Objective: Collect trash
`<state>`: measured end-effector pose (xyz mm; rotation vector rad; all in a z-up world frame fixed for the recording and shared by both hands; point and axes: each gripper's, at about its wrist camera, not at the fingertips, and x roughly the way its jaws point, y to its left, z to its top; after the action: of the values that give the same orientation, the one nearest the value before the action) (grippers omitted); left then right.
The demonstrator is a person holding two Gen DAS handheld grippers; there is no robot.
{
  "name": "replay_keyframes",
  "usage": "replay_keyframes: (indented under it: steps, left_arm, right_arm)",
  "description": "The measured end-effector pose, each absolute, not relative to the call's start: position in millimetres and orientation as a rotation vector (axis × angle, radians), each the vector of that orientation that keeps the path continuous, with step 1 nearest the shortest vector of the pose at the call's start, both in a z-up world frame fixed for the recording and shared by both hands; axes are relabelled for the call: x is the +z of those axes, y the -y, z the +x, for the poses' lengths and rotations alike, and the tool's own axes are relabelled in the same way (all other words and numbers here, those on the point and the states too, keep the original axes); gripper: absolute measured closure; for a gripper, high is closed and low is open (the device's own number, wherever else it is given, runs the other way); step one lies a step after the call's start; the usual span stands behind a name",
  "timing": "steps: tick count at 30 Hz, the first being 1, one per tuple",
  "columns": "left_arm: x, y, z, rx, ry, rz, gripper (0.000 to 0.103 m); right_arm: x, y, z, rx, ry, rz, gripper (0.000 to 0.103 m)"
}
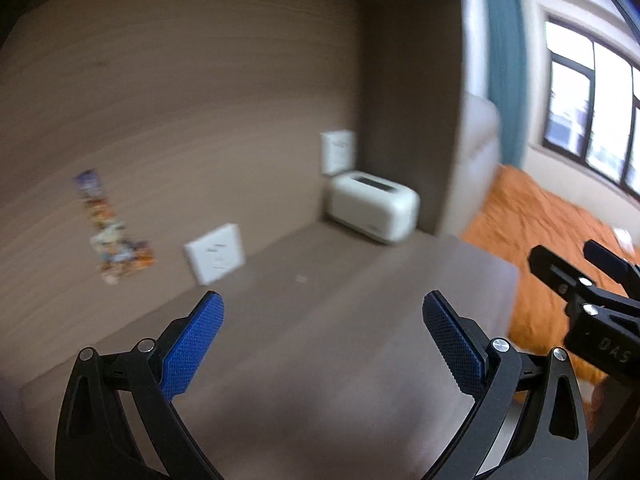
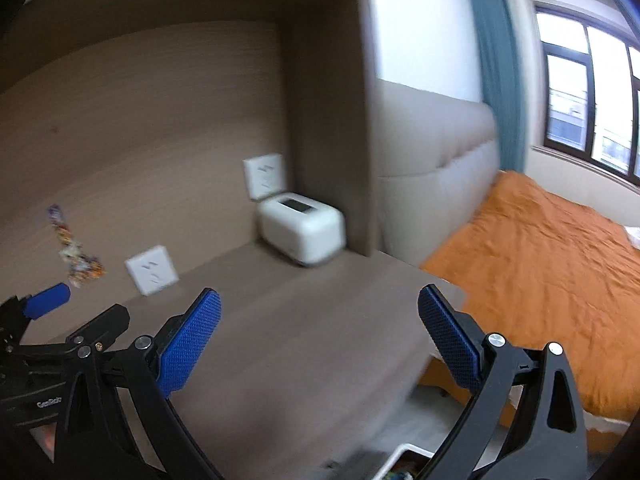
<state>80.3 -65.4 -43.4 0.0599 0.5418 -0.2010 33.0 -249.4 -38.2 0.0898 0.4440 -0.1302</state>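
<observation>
Left wrist view: both my grippers hang over the brown desk (image 1: 320, 344), spread wide and holding nothing.
My left gripper (image 1: 323, 304) and right gripper (image 2: 319, 300) are released. I see no trash on the desk, only a white toaster (image 1: 372, 206) in the back corner, all blurry.

A colourful crumpled wrapper (image 1: 114, 228) (image 2: 76, 254), long and narrow, lies against the brown back panel, left of the wall socket (image 1: 216, 254) (image 2: 152, 270)

A brown wood-grain tabletop (image 1: 320, 360) carries a white boxy appliance (image 1: 372, 206) at its far right corner; right of it lies an orange-covered bed (image 2: 540, 248)
</observation>
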Motion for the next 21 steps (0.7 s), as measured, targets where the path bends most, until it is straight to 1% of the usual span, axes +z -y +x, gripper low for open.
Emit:
replay_keyframes:
  steps: [4, 6, 9, 14, 21]
  left_arm:
    - [-33.1, 27.0, 83.4, -0.131, -0.521, -0.030, 0.005]
    - [-27.9, 13.3, 86.6, -0.130, -0.530, -0.058, 0.005]
    - [-19.9, -2.6, 86.6, -0.111, -0.516, -0.073, 0.005]
    - [-5.2, -14.9, 78.4, -0.025, -0.449, -0.040, 0.005]
    - [-0.1, -18.9, 75.1, -0.045, -0.432, -0.047, 0.005]
  right_arm:
    - [-21.4, 215.5, 42.9, -0.080, -0.380, 0.005, 0.005]
    - [-17.5, 205.1, 47.3, -0.066, -0.386, -0.021, 0.005]
    - [-7.5, 194.9, 47.1, -0.028, -0.344, 0.003, 0.005]
    - [2.1, 179.7, 52.6, 0.021, -0.337, 0.044, 0.005]
    - [2.9, 164.0, 54.4, 0.013, -0.330, 0.002, 0.005]
